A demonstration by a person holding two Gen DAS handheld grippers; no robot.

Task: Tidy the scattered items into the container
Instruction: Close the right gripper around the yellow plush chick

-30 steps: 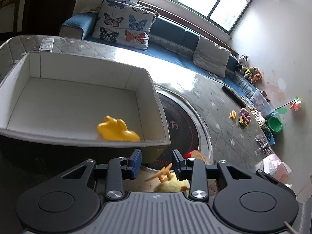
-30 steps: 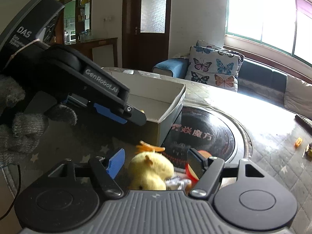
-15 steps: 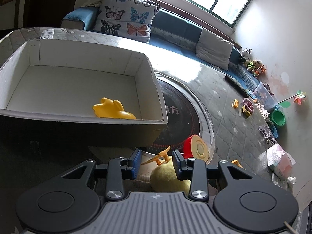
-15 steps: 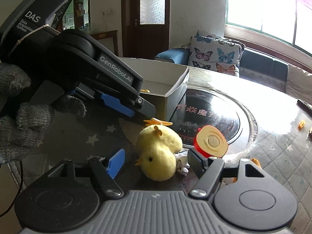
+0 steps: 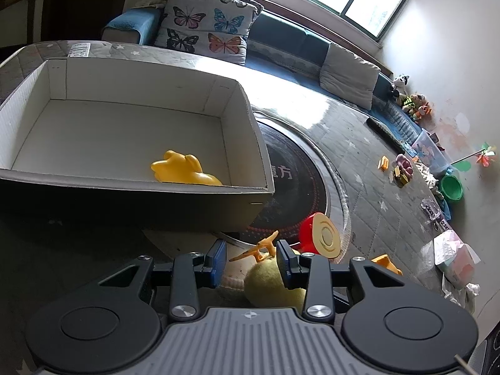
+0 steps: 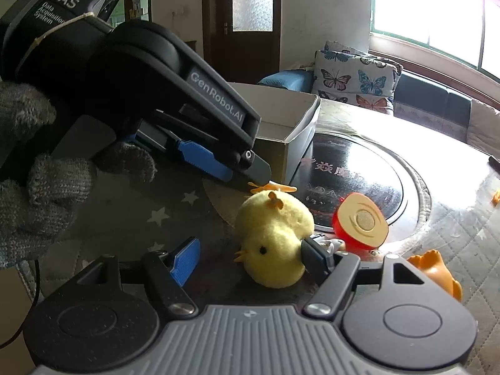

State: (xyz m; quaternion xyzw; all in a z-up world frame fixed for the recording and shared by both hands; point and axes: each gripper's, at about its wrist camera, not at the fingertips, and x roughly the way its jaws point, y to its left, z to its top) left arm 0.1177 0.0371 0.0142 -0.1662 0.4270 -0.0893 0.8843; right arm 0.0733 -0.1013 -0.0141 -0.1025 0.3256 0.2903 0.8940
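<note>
Hovering: my left gripper (image 5: 251,261), jaws apart, above the orange toy plane (image 5: 261,247)
Right gripper (image 6: 250,257): jaws apart, plush chick (image 6: 275,237) between them
Box (image 5: 131,184): ahead

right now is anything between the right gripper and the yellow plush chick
Nothing visible blocks it. The plush chick lies on the table between the open jaws of the right gripper. The left gripper hovers just beyond it, over the small orange toy.
</note>
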